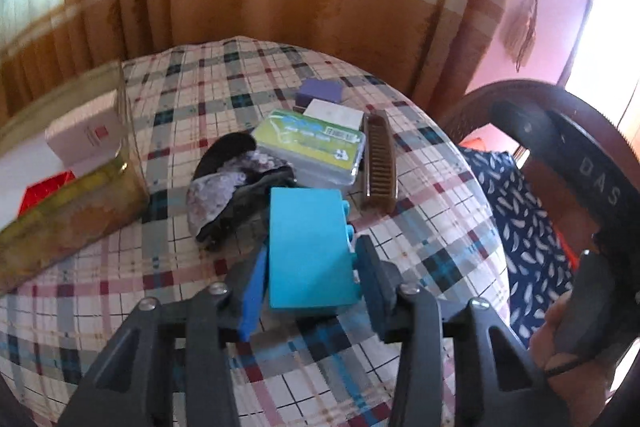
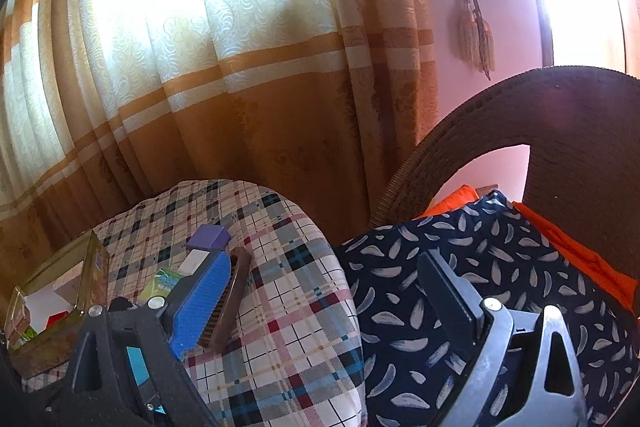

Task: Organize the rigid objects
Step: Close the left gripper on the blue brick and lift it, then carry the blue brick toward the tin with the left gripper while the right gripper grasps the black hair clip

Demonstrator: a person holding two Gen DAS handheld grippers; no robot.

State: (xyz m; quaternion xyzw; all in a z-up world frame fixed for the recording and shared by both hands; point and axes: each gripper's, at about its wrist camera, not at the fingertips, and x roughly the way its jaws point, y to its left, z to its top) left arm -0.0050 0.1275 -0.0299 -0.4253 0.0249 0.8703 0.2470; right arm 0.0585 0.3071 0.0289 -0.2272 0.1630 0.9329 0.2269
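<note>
Left tool (image 1: 310, 267) clenched on turquoise rectangular plastic block (image 1: 308, 247), gripped across its short sides for a lift off the plaid-clothed tabletop (image 1: 420, 227). Beyond its tips: clear green-labelled case (image 1: 316, 147), wooden comb (image 1: 379, 163). Right tool (image 2: 320, 311) released, empty, held aside.

backlit curtain (image 2: 208, 39) glare; soft, fisheye-warped edges.

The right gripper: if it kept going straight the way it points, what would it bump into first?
Probably the dark feather-print cushion on the wicker chair. The right gripper has open, empty jaws aimed past the plaid table's edge toward it, though depth is hard to judge.
</note>
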